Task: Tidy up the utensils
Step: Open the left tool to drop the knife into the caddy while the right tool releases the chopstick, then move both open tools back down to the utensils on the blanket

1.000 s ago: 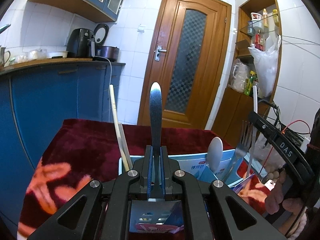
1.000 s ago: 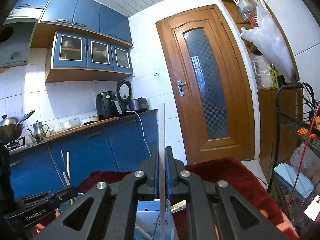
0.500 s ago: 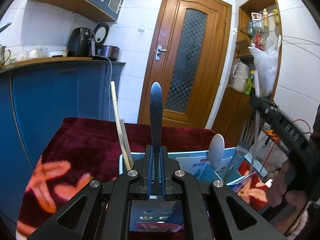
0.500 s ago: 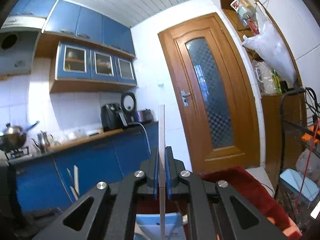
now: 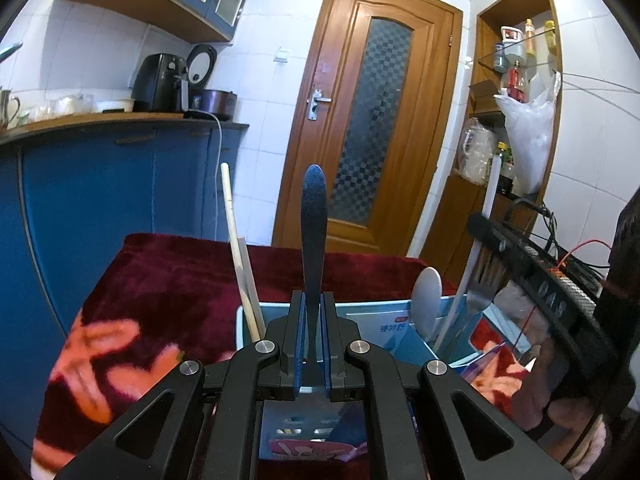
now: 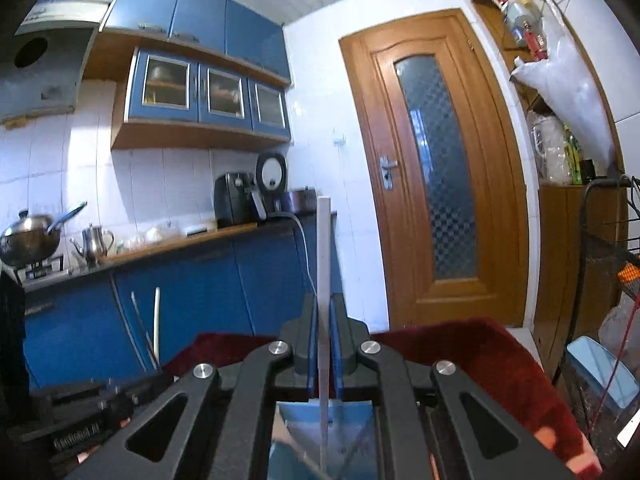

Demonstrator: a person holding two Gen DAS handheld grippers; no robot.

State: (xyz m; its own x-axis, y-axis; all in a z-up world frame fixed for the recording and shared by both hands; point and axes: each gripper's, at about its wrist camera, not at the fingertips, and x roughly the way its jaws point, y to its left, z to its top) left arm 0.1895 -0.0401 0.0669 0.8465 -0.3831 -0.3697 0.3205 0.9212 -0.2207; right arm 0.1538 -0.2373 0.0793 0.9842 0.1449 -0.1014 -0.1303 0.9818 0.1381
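My left gripper is shut on the blue handle of a slotted spatula, held upright over the light blue utensil box. Wooden chopsticks, a white spoon and a steel fork stand in the box. My right gripper is shut on a white chopstick, held upright above the box. In the left wrist view the right gripper is at the right, its white chopstick reaching down into the box.
The box stands on a dark red patterned tablecloth. Blue kitchen cabinets and a counter with appliances lie to the left, a wooden door behind, shelves and cables to the right.
My right gripper has risen and then come back down, moving its white chopstick closer to the spoon and fork in the box. The left gripper holds the spatula still.
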